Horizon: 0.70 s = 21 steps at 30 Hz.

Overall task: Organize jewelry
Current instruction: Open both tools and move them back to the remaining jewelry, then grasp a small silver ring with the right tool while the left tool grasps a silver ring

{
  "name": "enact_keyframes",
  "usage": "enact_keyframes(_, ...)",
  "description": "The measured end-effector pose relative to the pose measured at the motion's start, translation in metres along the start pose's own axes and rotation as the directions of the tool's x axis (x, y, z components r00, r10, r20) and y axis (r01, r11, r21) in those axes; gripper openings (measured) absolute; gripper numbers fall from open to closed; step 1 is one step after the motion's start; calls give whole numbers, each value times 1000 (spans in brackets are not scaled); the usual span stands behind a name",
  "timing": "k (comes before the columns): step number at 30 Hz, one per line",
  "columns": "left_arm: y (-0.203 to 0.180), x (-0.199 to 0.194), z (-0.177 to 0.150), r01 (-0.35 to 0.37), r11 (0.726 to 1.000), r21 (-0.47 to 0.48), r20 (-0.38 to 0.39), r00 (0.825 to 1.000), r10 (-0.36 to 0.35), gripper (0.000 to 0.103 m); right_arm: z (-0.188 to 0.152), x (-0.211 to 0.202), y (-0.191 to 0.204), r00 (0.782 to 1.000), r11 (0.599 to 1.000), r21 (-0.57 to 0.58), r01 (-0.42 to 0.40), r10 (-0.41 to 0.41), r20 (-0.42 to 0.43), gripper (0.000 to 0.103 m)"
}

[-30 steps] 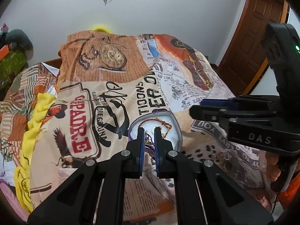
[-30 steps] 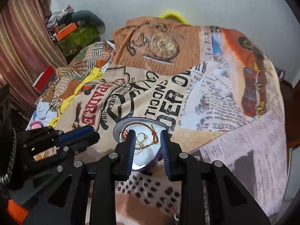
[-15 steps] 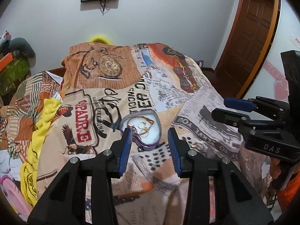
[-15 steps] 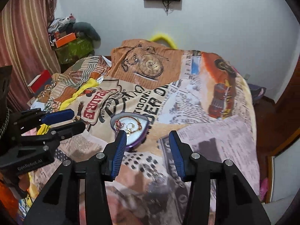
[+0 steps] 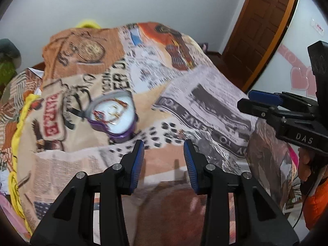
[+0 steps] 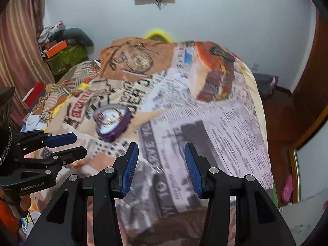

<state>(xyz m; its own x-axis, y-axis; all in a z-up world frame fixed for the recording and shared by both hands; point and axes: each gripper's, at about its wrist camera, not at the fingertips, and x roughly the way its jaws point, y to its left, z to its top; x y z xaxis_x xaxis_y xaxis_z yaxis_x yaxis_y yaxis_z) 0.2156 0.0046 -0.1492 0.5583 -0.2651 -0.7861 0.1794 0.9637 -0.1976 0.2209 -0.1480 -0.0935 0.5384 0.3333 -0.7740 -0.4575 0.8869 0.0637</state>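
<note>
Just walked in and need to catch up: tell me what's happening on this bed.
A person holds a two-finger gripper in each hand over a bed spread with a newspaper-print blanket. Both the left gripper and the right gripper are open and hold nothing. A purple heart-shaped box sits open on the blanket with a braided cord and gold rings inside. A small gold piece lies loose on the blanket just beyond the left gripper's fingertips, not yet picked up.
</note>
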Motion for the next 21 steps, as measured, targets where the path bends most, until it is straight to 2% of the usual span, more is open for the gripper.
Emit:
enact_keyframes(6, -24, 26, 0, 26, 999, 45, -56, 998, -24, 39, -25, 12, -17, 998, 1000, 16, -19, 20, -57, 43)
enact_keyframes(13, -32, 55, -4, 40, 998, 49, -114, 993, -34, 39, -41, 25, -27, 996, 1000, 22, -21, 23, -87, 43)
enact_keyframes(21, -31, 62, -9, 56, 997, 56, -103, 993, -50, 39, -44, 42, -22, 993, 998, 12, -60, 61, -103, 43)
